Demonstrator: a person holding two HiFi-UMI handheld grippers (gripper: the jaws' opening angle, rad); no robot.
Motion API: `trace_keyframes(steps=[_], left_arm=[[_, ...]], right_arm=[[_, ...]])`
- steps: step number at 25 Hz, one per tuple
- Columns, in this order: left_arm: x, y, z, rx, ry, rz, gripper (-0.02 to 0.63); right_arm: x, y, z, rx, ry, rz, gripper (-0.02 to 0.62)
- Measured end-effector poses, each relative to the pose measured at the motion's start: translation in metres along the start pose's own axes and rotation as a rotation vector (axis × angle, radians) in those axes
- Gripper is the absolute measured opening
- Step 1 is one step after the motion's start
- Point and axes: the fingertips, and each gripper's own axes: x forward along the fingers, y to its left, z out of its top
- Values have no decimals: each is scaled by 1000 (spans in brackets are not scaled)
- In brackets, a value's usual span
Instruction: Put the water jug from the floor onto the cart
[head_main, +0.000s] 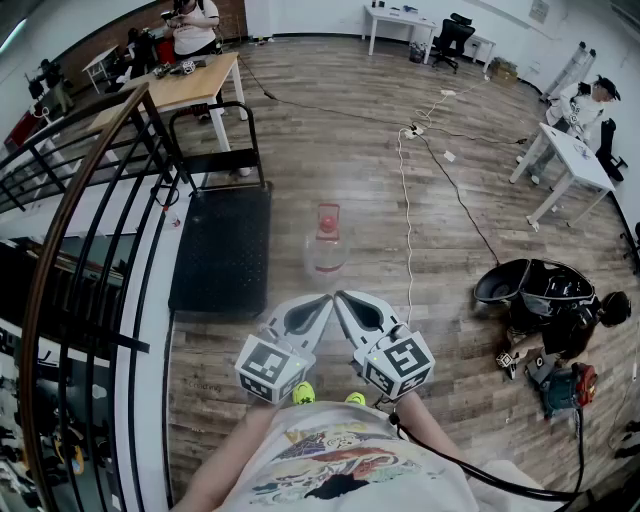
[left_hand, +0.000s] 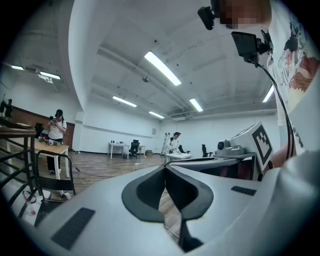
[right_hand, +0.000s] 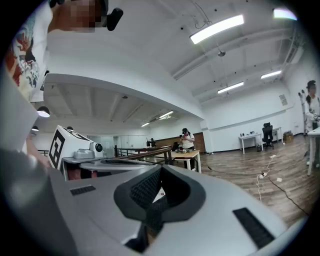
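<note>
While both grippers hang low in the head view, the water jug (head_main: 326, 243) stands upright on the wooden floor (head_main: 440, 250), just right of the black cart (head_main: 222, 255) and apart from it. The left gripper (head_main: 322, 300) and the right gripper (head_main: 342, 298) sit side by side off the cart's near right corner. Their tips point at the jug without touching it.

In the left gripper view, the left gripper (left_hand: 165, 169) has its fingers pressed together on nothing, and the cart's upright handle (left_hand: 55, 167) shows at the left.

In the right gripper view, the right gripper (right_hand: 161, 170) likewise has its fingers pressed together, empty.
</note>
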Motion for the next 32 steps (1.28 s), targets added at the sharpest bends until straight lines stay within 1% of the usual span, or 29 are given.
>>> trace_keyframes(steps=[5, 13, 19, 24, 32], left_arm=[[0, -3, -7, -2, -4, 0, 12], [-4, 9, -8, -16, -13, -6, 11], [-6, 13, -13, -33, -14, -9, 12], [-14, 22, -16, -34, -9, -17, 12], [-30, 43, -22, -75, -10, -28, 12]], right_arm=[[-3, 0, -7, -1, 0, -2, 21], [8, 2, -9, 26, -15, -18, 21], [12, 3, -14, 22, -2, -17, 21], [22, 11, -16, 33, -8, -35, 21], [42, 26, -22, 16, 22, -52, 23]])
